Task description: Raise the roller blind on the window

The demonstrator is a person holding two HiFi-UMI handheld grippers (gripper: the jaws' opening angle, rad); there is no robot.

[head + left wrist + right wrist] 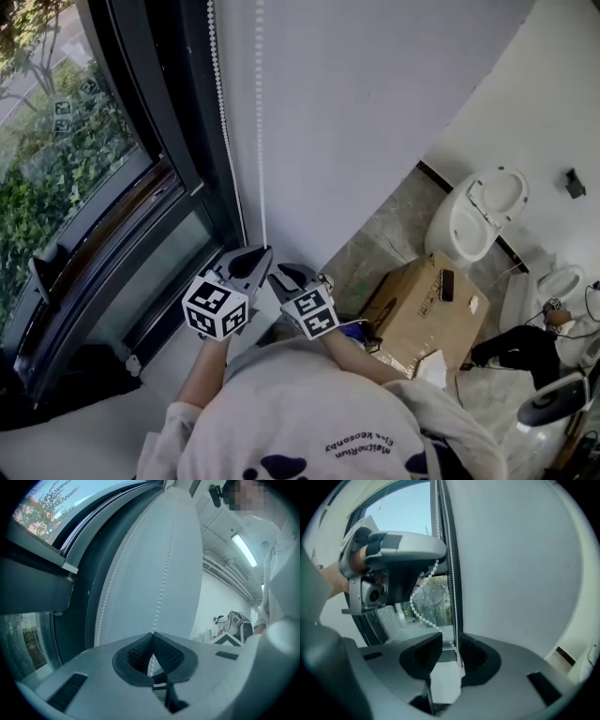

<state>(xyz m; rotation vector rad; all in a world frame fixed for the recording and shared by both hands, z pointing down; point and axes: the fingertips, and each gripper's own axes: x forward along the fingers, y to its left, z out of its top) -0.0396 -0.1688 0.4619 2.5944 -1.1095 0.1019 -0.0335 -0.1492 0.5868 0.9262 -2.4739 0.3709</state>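
- The white wall takes up the largest part of the head view and begins directly at the right side of the window frame.
- The window is on the other side of this dark frame, and green trees are visible through the glass.
- A cardboard box stands on the floor, well apart from the window frame, to the right along the wall.
- A white toilet stands still farther from the frame than the box, against the wall.
- The left gripper is low, near the bottom of the window frame and just on its right side. Its jaws are pressed together and pinch one strand of the bead chain, which passes between the pads.
- The right gripper is just beside the left one, on the side away from the frame. Its jaws are spread, and the chain runs through the gap close to one pad, but it is not squeezed.
- The bead chain of the roller blind hangs in two thin strands down the wall, just to the right of the window frame, and it reaches down to the grippers.
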